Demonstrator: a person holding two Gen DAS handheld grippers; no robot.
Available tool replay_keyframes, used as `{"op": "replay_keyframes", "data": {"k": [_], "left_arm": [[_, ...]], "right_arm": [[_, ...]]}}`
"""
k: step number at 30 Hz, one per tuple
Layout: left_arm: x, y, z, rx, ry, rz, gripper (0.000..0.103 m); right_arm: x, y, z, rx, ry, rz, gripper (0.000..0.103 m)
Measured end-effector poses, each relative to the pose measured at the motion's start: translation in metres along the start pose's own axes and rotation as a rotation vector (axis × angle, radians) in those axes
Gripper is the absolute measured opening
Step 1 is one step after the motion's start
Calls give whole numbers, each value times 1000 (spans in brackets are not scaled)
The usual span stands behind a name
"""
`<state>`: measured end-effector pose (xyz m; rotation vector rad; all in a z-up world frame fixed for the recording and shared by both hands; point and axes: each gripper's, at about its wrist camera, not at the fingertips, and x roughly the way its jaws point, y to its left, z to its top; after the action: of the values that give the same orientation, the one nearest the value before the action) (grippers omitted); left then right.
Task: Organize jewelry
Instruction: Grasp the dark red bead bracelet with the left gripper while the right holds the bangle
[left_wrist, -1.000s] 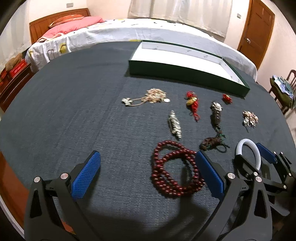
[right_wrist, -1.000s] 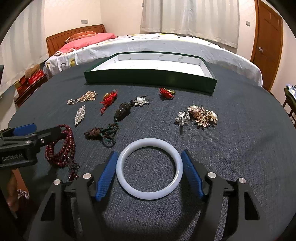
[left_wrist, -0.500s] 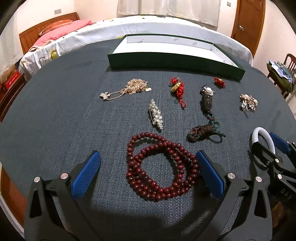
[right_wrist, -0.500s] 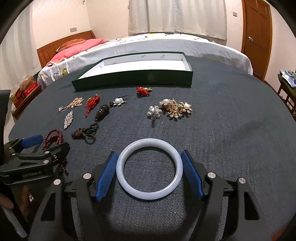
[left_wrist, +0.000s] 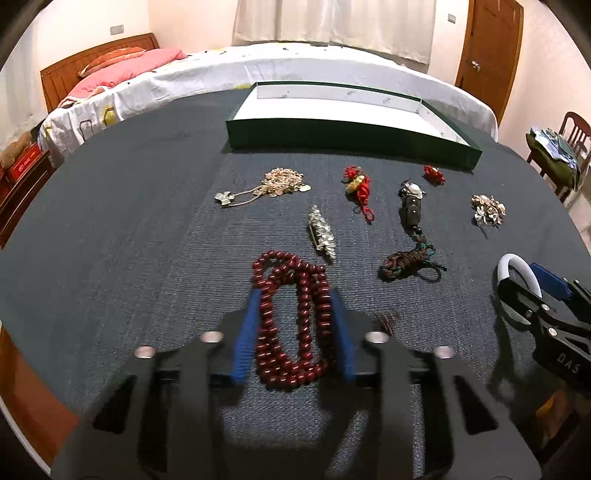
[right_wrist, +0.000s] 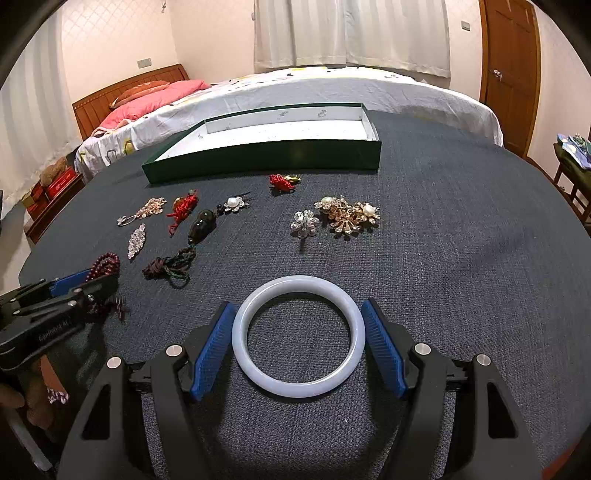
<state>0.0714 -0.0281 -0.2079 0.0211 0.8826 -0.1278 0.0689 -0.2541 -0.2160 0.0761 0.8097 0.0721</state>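
Note:
A dark red bead necklace (left_wrist: 291, 263) lies coiled on the dark cloth table (left_wrist: 110, 240). My left gripper (left_wrist: 294, 295) is closing on it. Its blue pads press the strands from both sides and squeeze the coil into a narrow oval. A white bangle (right_wrist: 299, 284) lies flat between the blue pads of my right gripper (right_wrist: 299, 303), which touch its two sides. The bangle (left_wrist: 517, 266) also shows at the right edge of the left wrist view. A shallow green box (right_wrist: 266, 158) with a white inside stands open at the back of the table.
Loose pieces lie between the grippers and the box: a gold chain (left_wrist: 277, 184), a silver brooch (left_wrist: 322, 232), a red knot charm (left_wrist: 360, 188), a dark pendant on a cord (left_wrist: 412, 210), and flower brooches (right_wrist: 347, 218). A bed stands behind the table, and a chair (left_wrist: 569, 147) at right.
My left gripper's jaws have gone from wide open to closed against the red beads, which bunched into a narrow loop. The right gripper still holds the bangle the same way.

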Motion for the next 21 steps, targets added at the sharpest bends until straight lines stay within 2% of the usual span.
{"op": "replay_keyframes", "data": {"k": [1, 2, 9, 14, 21], "left_arm": [[-1, 1, 0, 0, -2, -14, 16], [-1, 1, -1, 2, -3, -22, 13], [-2, -6, -1, 48, -16, -16, 13], [-7, -5, 2, 39, -27, -23, 11], [-21, -4, 17, 27, -81, -35, 11]], "right_arm": [[0, 0, 0, -1, -1, -1, 68], [-1, 1, 0, -3, -2, -1, 68], [-4, 2, 1, -15, -15, -7, 68], [-7, 0, 3, -10, -25, -8, 68], [-14, 2, 13, -15, -52, -1, 68]]}}
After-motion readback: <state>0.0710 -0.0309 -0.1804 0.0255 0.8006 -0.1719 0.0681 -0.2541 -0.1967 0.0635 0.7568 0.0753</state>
